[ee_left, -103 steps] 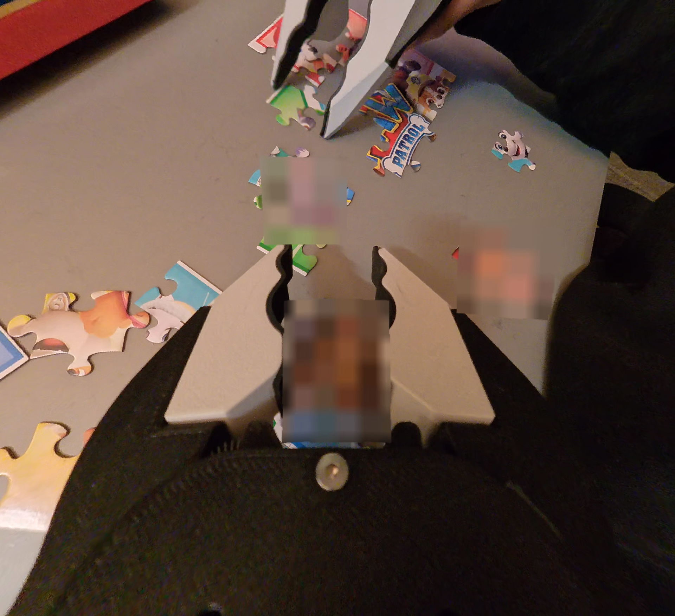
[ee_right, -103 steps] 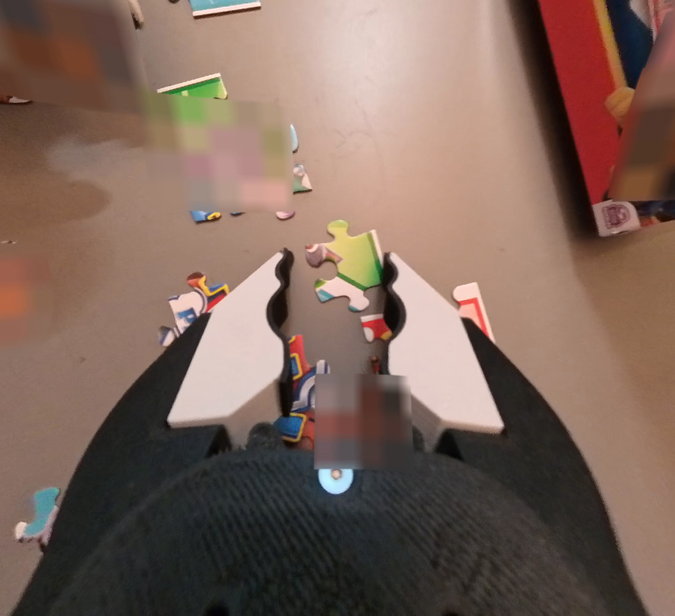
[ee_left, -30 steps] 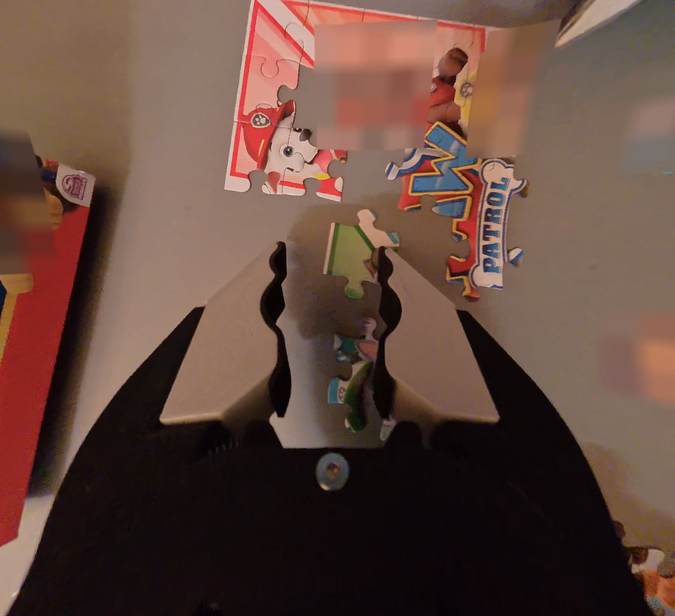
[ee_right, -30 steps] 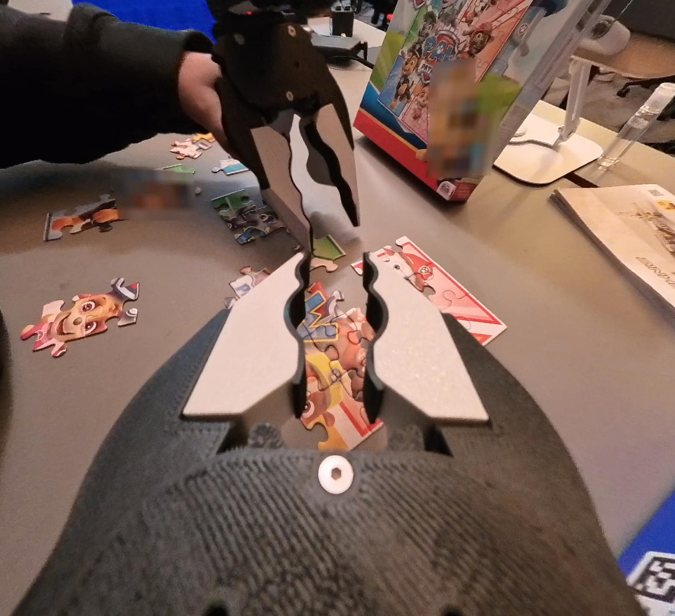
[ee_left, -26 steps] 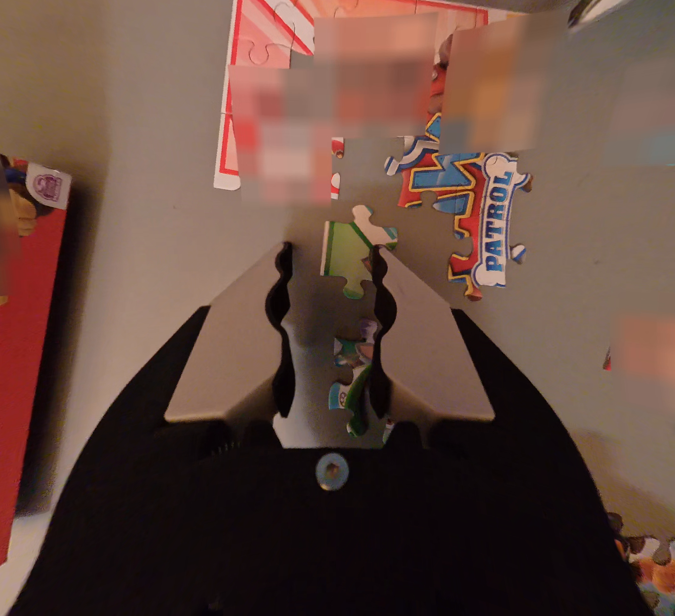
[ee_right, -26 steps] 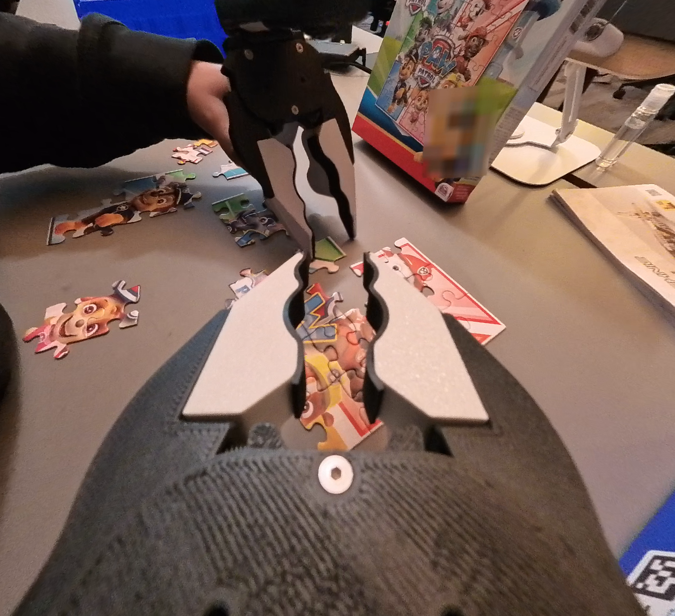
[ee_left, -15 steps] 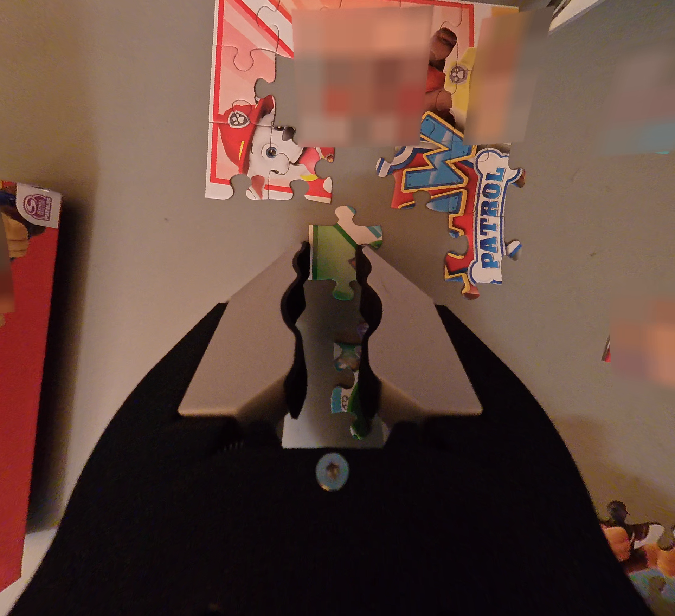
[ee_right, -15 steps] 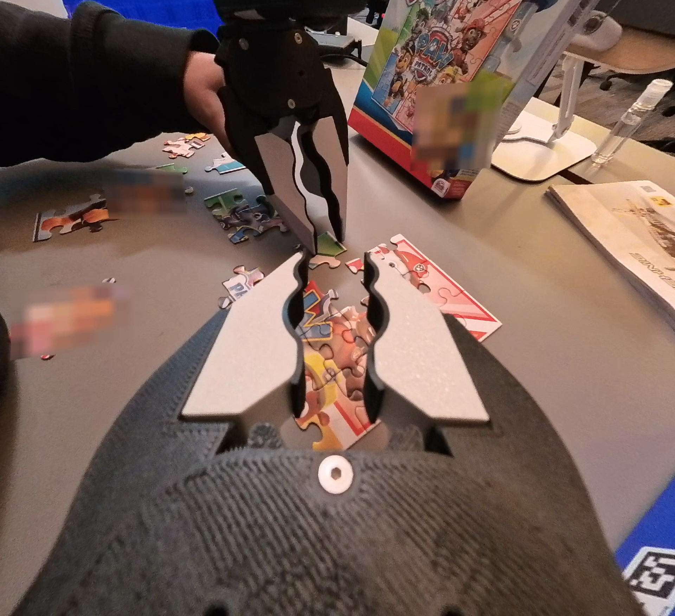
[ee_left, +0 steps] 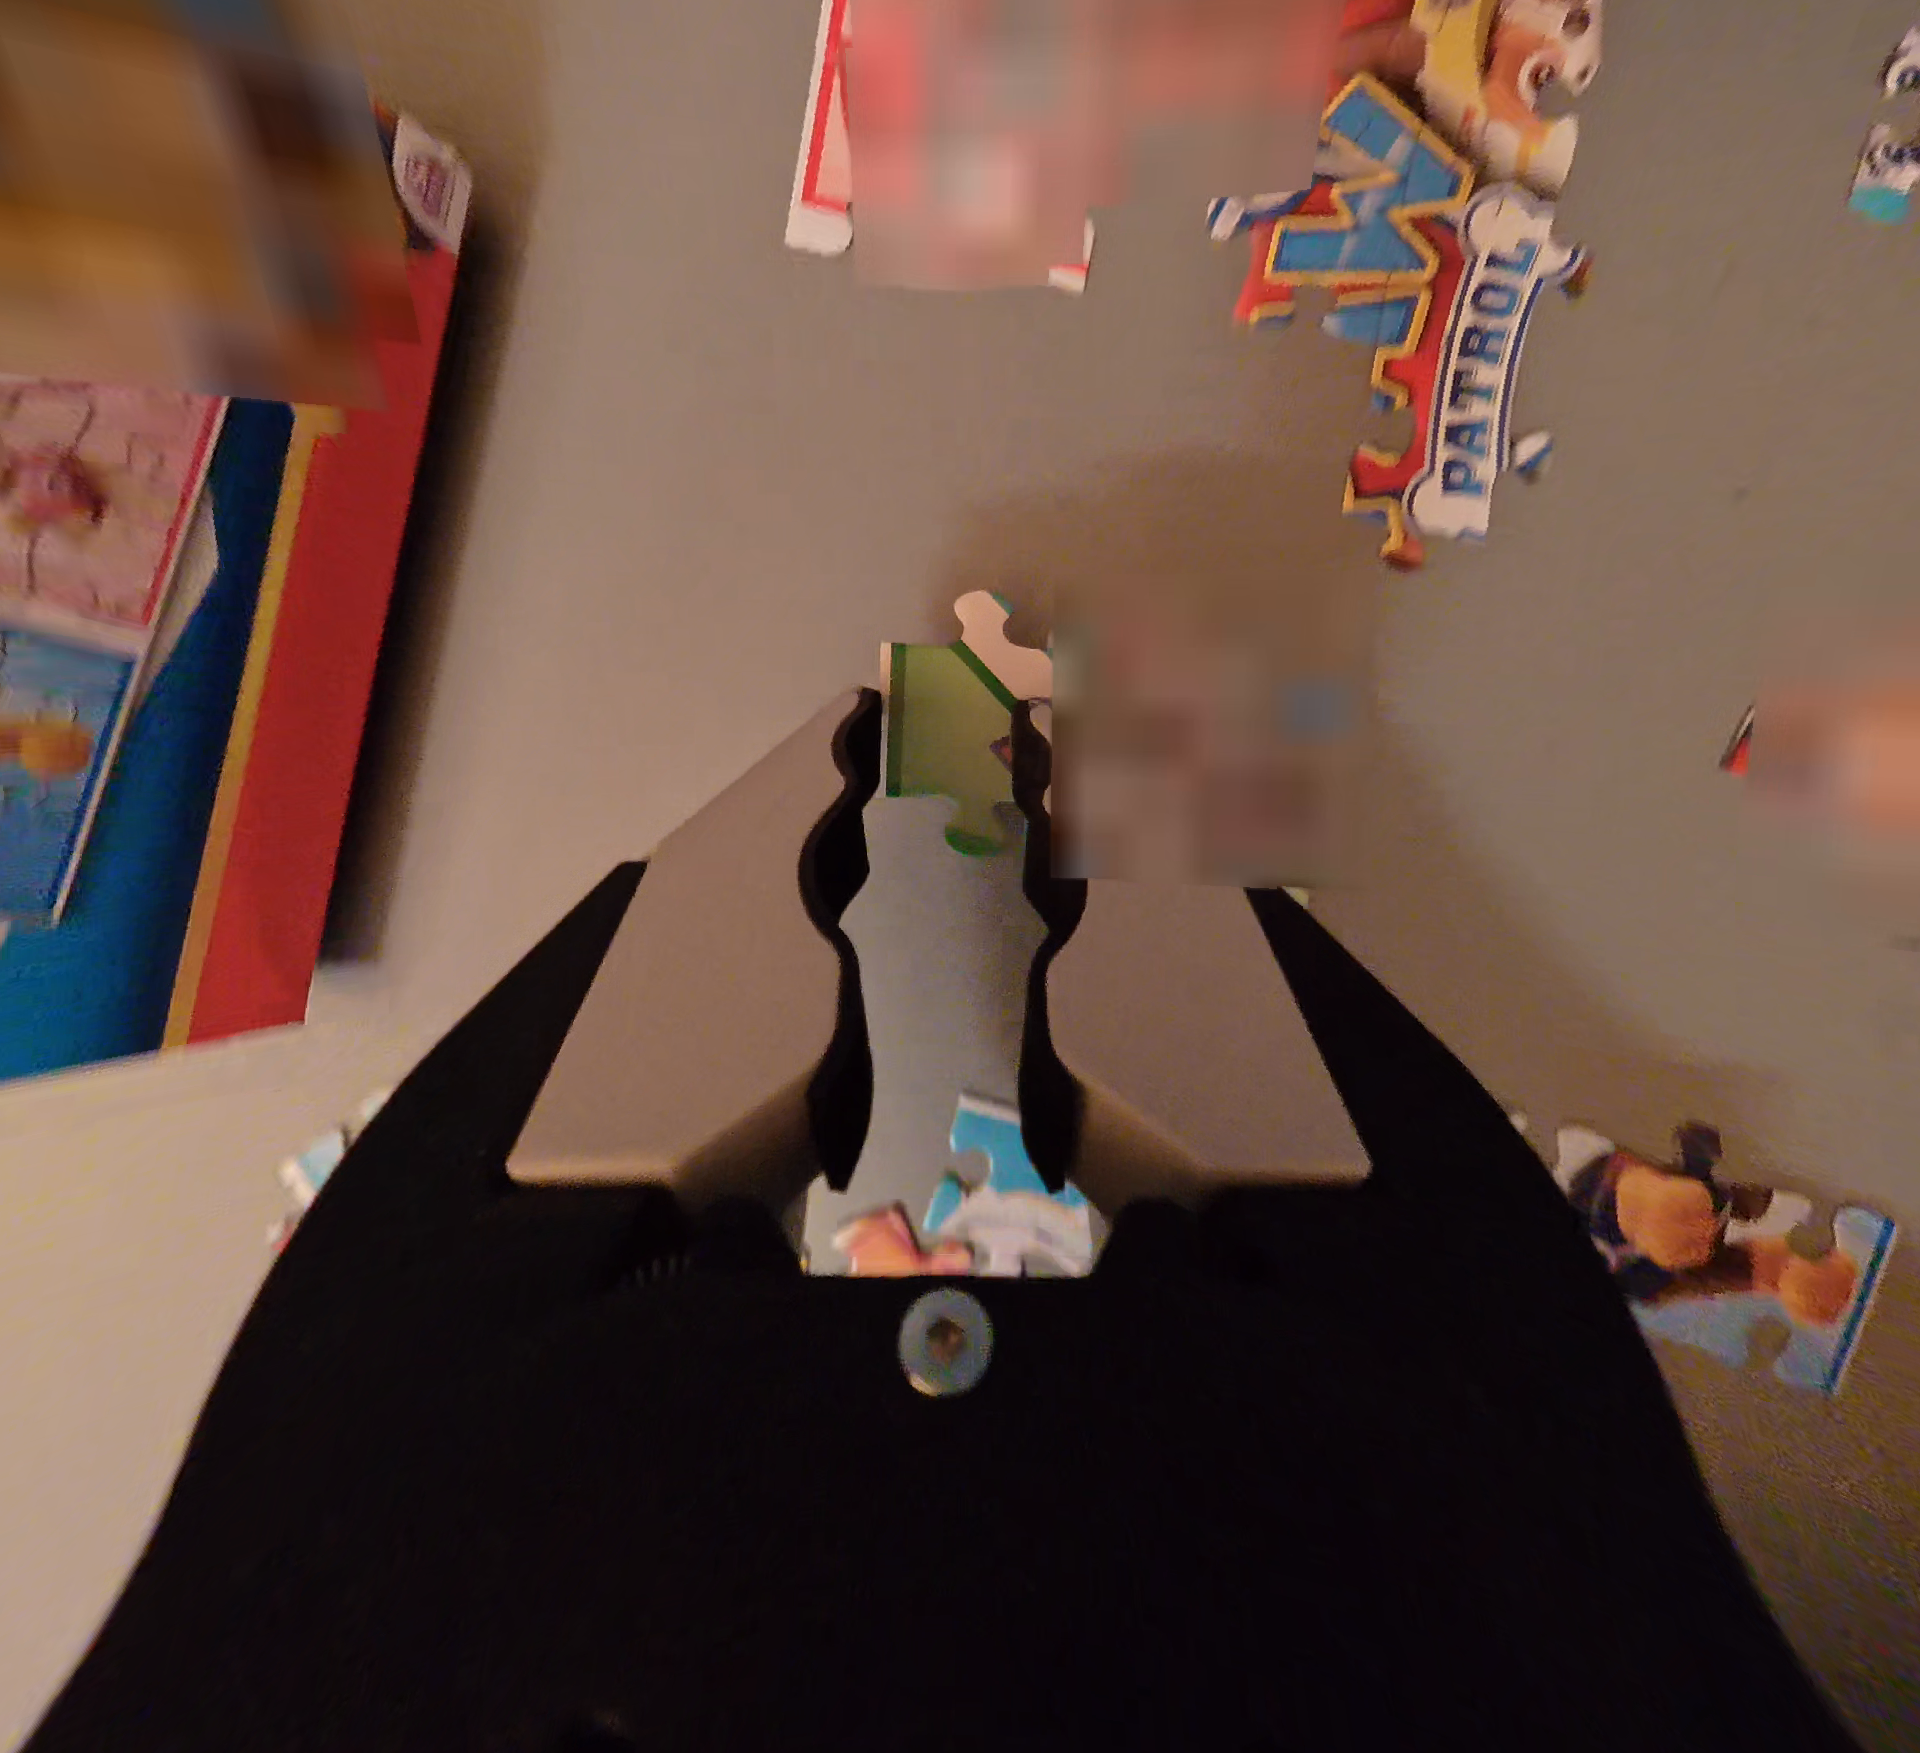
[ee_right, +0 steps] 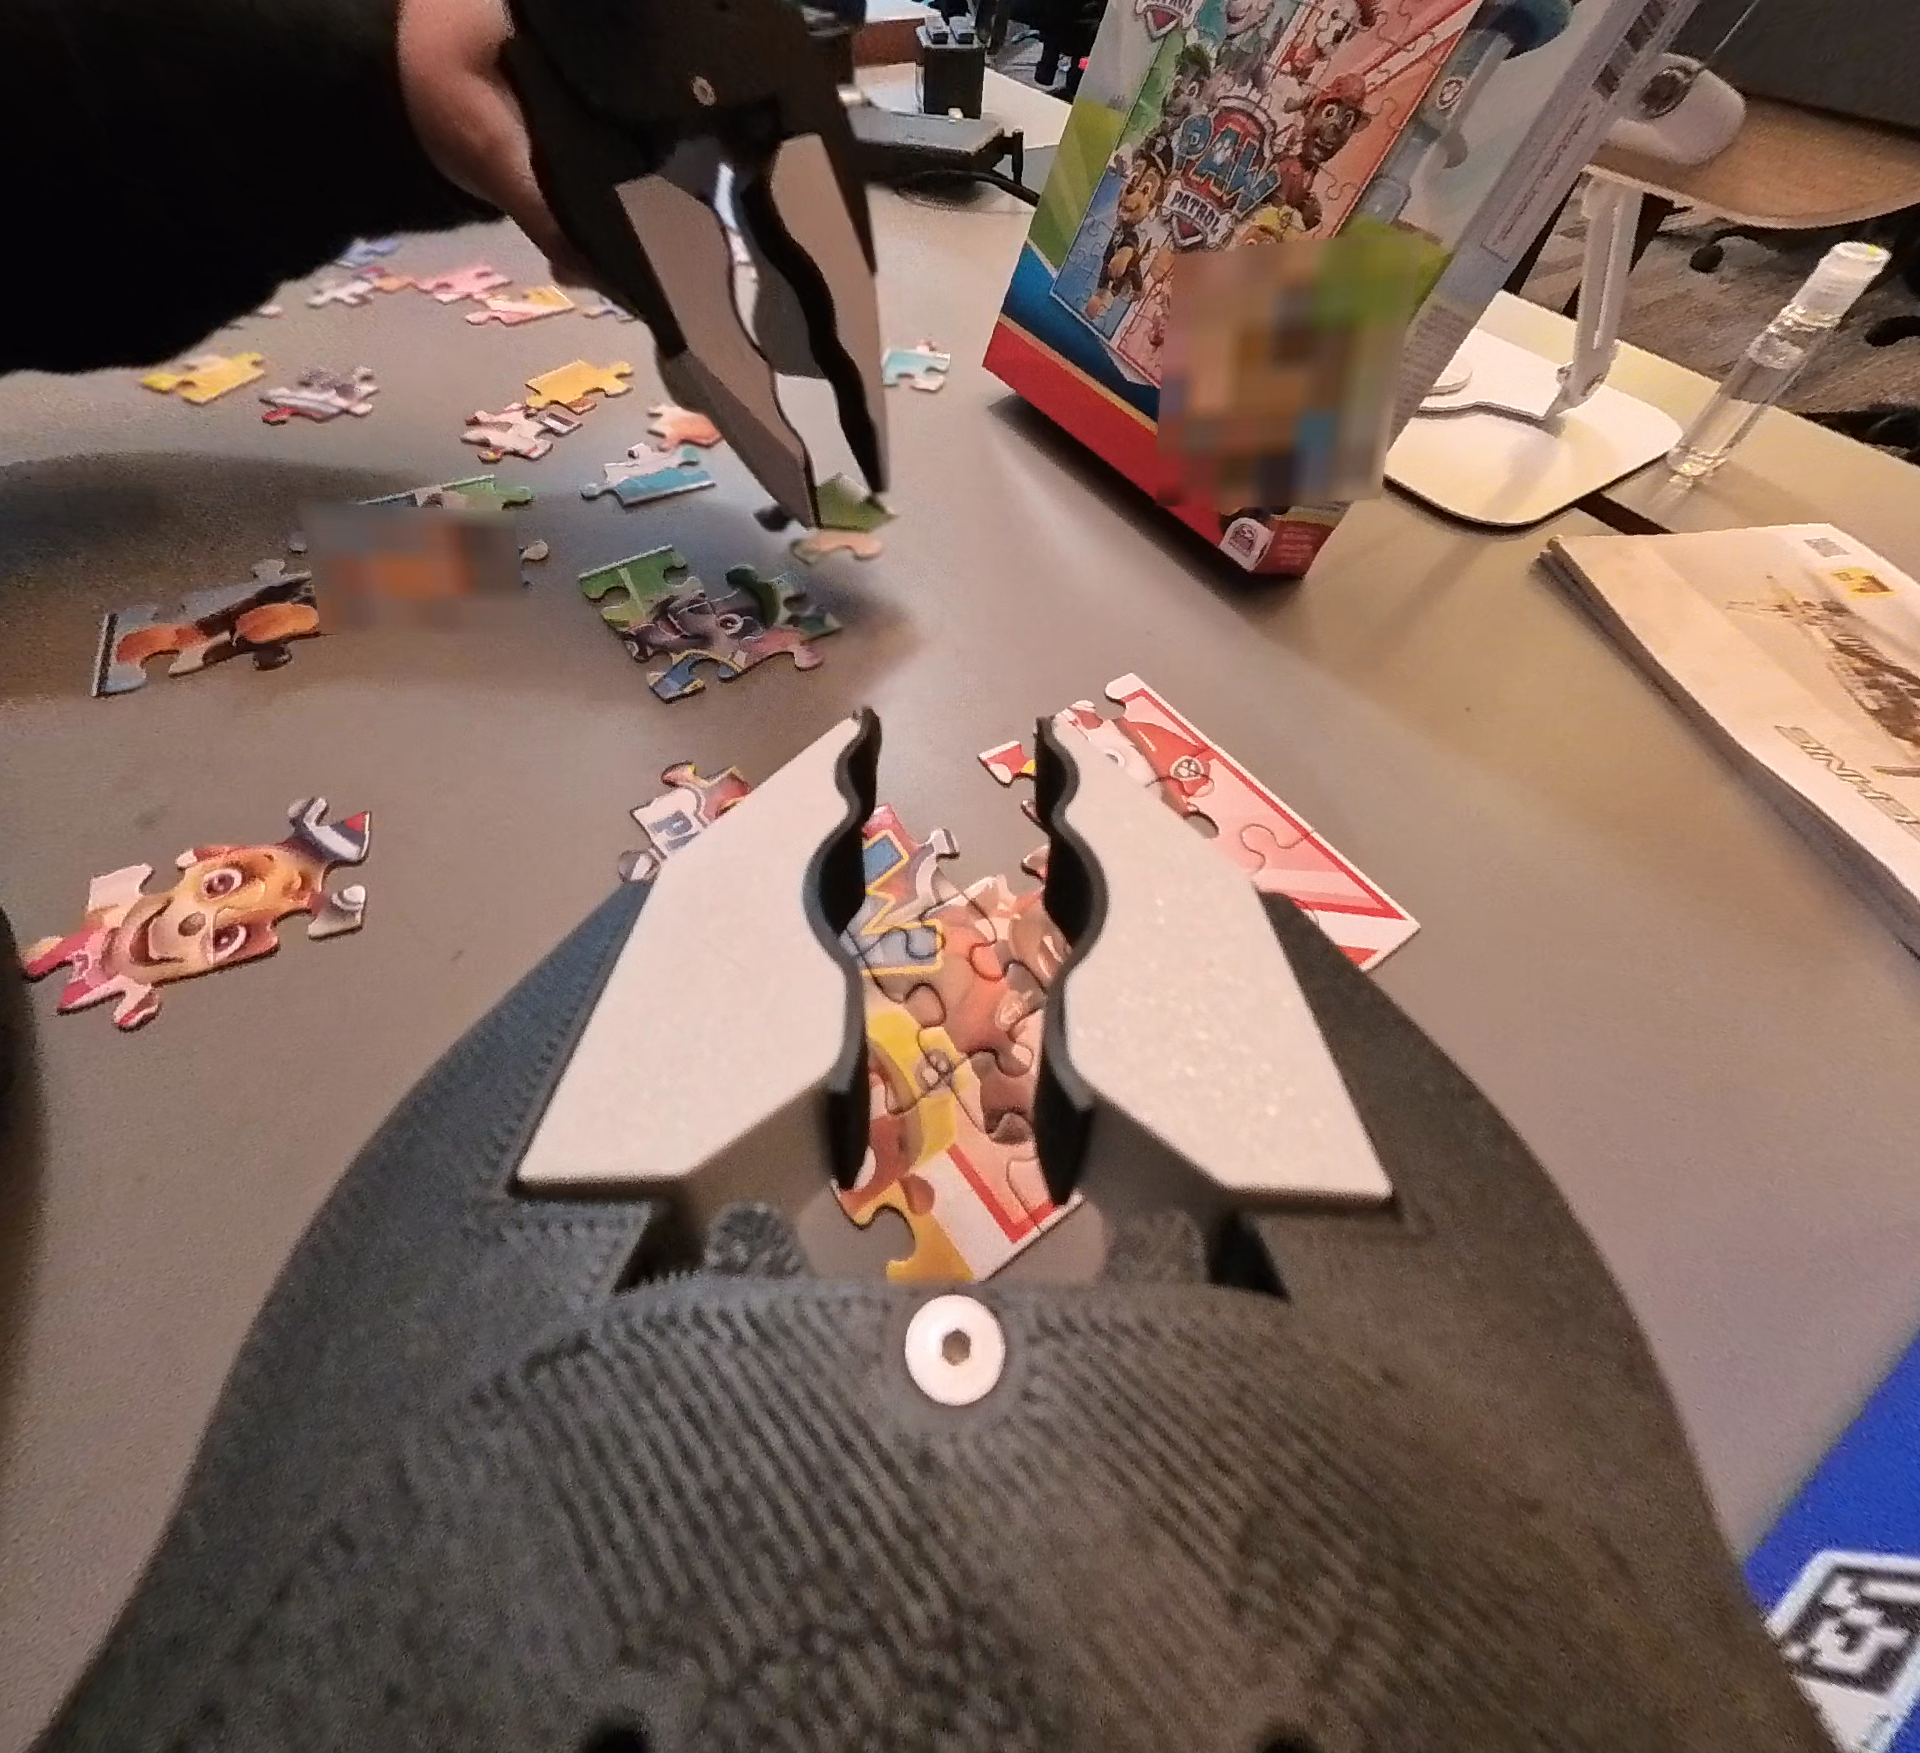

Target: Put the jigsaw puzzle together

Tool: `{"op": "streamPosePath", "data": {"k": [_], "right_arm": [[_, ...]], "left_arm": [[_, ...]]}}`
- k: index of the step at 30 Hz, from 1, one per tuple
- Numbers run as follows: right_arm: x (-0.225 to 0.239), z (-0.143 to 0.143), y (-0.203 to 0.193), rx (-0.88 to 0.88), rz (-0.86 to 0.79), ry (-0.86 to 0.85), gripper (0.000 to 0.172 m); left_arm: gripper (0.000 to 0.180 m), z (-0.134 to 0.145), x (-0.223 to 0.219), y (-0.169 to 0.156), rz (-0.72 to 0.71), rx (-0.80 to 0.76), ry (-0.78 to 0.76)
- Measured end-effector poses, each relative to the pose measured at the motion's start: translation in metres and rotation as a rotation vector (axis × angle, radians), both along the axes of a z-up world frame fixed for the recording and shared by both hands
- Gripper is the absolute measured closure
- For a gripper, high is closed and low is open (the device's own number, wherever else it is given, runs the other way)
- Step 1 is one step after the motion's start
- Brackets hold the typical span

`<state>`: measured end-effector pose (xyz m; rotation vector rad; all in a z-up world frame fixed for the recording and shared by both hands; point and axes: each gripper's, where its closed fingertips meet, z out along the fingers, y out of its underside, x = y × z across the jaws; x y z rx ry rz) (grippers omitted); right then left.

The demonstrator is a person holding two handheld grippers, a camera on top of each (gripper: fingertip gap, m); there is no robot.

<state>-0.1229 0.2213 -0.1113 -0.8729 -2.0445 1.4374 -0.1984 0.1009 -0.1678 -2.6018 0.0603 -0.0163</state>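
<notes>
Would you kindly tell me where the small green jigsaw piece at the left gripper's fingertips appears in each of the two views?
Left wrist view: the small green jigsaw piece sits just above centre, between the left gripper's fingertips.
Right wrist view: the same piece is upper centre, at the tips of the far left gripper, raised above the grey table.
Shared landmark: the red-bordered puzzle box.

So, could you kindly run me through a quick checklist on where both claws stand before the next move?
1. Left claw shut on the green puzzle piece: ok.
2. Piece lifted off the grey table: ok.
3. Right claw empty, fingers apart: ok.
4. Right claw over the assembled red-bordered section: ok.
5. Piece's matching slot found: cannot tell.
6. Puzzle box out of both claws' way: ok.
</notes>
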Motion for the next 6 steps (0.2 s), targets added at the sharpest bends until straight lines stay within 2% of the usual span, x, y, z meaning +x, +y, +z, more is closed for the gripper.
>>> {"op": "streamPosePath", "data": {"k": [6], "right_arm": [[-0.001, 0.0, -0.001, -0.001, -0.001, 0.003, 0.144]], "left_arm": [[0.158, -0.008, 0.013, -0.035, -0.012, -0.039, -0.033]]}}
